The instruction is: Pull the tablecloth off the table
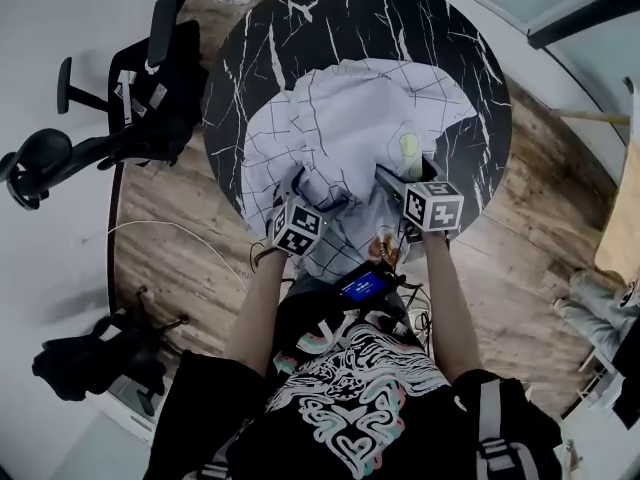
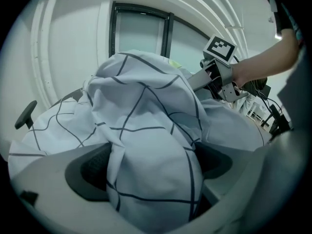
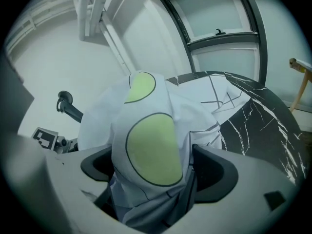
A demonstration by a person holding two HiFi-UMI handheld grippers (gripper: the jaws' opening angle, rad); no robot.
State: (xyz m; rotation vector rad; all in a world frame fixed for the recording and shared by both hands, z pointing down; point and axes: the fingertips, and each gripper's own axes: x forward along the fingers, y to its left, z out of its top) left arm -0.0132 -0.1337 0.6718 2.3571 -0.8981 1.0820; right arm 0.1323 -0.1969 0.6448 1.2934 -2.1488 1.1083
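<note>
tablecloth (image 1: 330,118) is bunched up on the black table (image 1: 440,28), its near end spilling off toward the person. left gripper (image 1: 300,186) and right gripper (image 1: 390,176) each pinch a fold.

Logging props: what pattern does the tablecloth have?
White tablecloth with a thin dark grid, some green ovals; grid clearest in left gripper view.

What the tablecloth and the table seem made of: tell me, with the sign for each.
The tablecloth: thin fabric, probably woven, matte, white with dark grid lines; it bunches into soft folds. The table: black with white veins and a smooth top, so marble or a marble-look laminate; the pictures cannot settle which.
</note>
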